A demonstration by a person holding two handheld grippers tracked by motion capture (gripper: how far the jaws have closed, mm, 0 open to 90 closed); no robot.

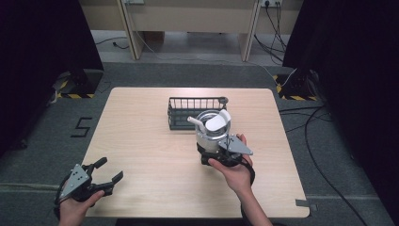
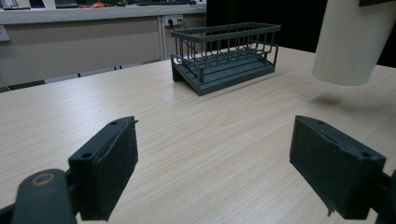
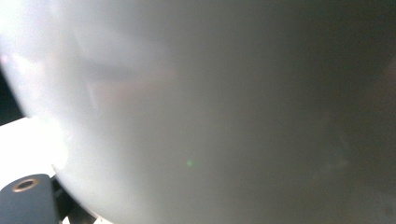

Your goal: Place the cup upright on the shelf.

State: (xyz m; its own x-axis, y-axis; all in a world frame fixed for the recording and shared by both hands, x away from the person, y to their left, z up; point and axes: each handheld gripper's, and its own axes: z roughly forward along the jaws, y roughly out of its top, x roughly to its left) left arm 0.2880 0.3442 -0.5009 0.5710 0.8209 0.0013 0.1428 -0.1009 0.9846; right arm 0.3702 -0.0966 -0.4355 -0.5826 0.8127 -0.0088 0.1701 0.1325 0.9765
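My right gripper (image 1: 211,146) holds a white and silver jug-like container (image 1: 211,128) near the table's middle, just in front of a dark wire basket (image 1: 195,99). The container (image 2: 353,42) hangs above the tabletop with its shadow underneath in the left gripper view. Its pale wall (image 3: 210,107) sits close up against the camera in the right gripper view, hiding the jaws. My left gripper (image 1: 110,169) is at the table's front left corner, open with nothing between its pads (image 2: 112,172). The basket (image 2: 224,31) looks empty.
The wooden table (image 1: 150,150) stands on grey carpet. Black curtains flank both sides, and cables (image 1: 310,127) trail on the floor at the right. A pale desk (image 1: 188,19) stands beyond the table's far edge.
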